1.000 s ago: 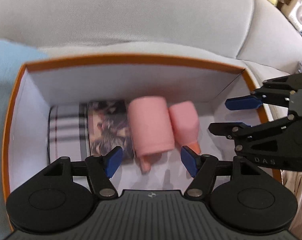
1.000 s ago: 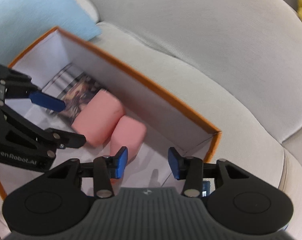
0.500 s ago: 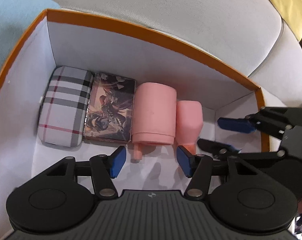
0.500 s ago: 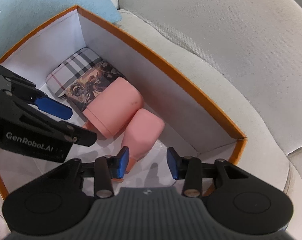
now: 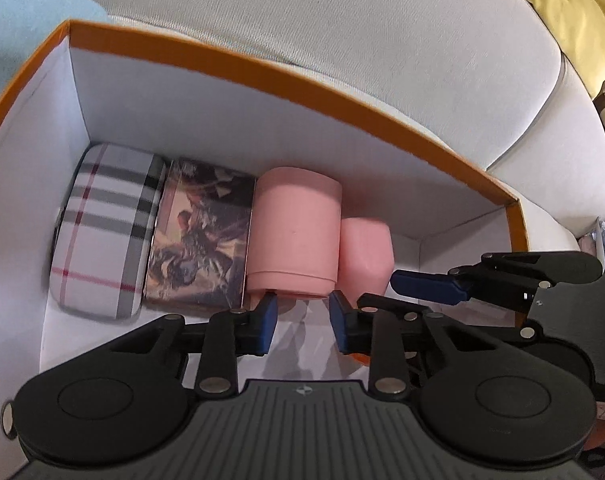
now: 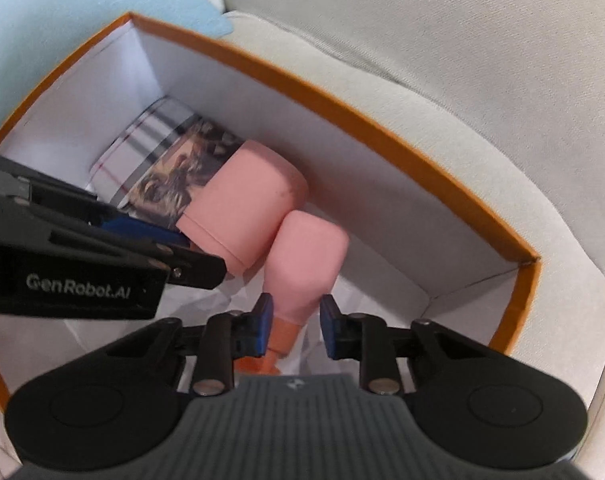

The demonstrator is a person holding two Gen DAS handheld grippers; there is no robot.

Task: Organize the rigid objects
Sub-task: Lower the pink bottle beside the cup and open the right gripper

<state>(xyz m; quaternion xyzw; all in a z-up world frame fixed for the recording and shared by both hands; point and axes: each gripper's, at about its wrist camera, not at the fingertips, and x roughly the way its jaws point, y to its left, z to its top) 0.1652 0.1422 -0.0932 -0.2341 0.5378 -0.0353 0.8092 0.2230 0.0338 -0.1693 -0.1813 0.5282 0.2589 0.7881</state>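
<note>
text: "GenRobot.AI" | on: side of left tongs (image 6: pixel 78 292) | lettering: white on black

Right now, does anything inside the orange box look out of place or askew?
Nothing stands out. In the orange box, the plaid case, the illustrated box, the large pink container and the small pink container lie side by side in a neat row along the back wall. Nothing looks spilled or damaged.

Both claws point steeply down, side by side. The left claw (image 5: pixel 303 318) has just been closing; its blue pads stand a narrow gap apart, touching nothing. The right claw (image 6: pixel 295 322) has also been closing, its pads likewise parted.
</note>
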